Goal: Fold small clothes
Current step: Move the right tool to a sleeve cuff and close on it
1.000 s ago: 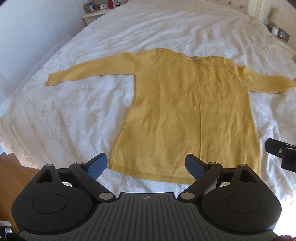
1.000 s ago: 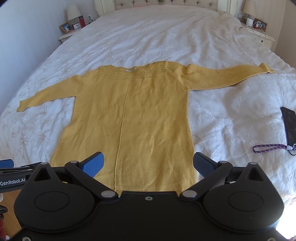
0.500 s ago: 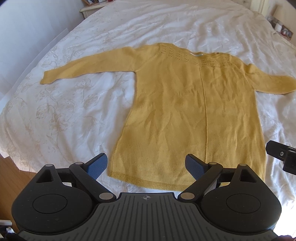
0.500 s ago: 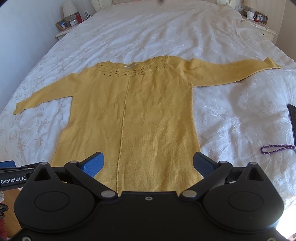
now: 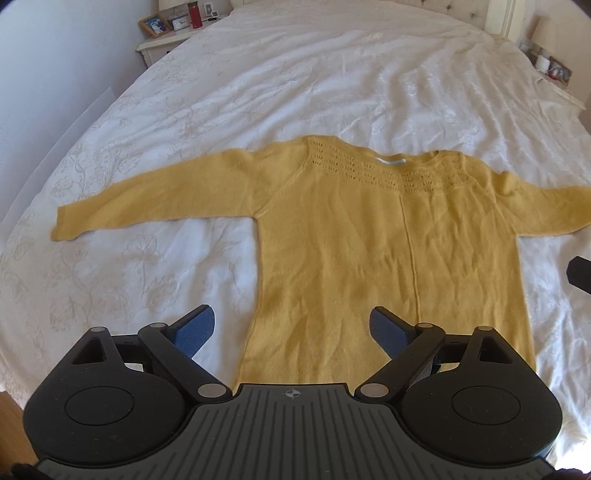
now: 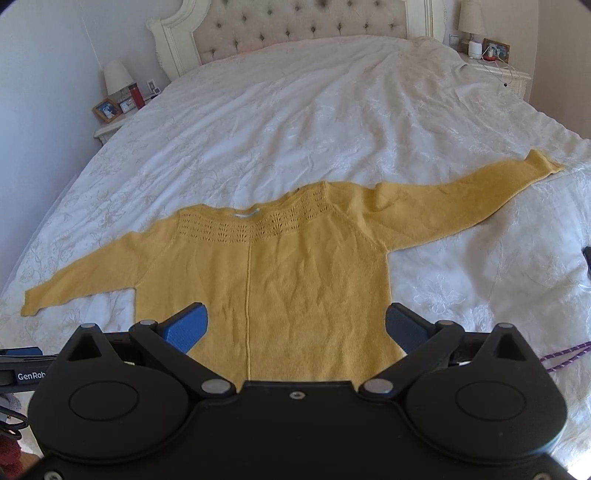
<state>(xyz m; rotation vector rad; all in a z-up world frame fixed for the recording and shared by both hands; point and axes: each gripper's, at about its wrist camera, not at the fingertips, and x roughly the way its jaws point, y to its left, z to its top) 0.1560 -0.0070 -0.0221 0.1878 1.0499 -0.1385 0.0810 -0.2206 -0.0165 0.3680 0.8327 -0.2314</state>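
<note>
A yellow knit sweater (image 5: 369, 236) lies flat on the white bed, both sleeves spread out sideways, neckline away from me. It also shows in the right wrist view (image 6: 280, 273). My left gripper (image 5: 291, 328) is open and empty, held over the sweater's lower left side. My right gripper (image 6: 295, 325) is open and empty, held over the sweater's lower body. The hem is hidden behind both gripper bodies. The left sleeve cuff (image 5: 62, 225) and the right sleeve cuff (image 6: 543, 162) lie on the cover.
The white embroidered bedcover (image 5: 295, 81) fills both views. A nightstand (image 5: 162, 40) with a photo frame and red bottle stands far left. A tufted headboard (image 6: 295, 29) is at the back. A purple cord (image 6: 565, 354) and a dark phone (image 6: 587, 258) lie at the right.
Both grippers have moved forward over the sweater and tilted up, so the hem has dropped out of sight and the headboard has come into view. Both stay open.
</note>
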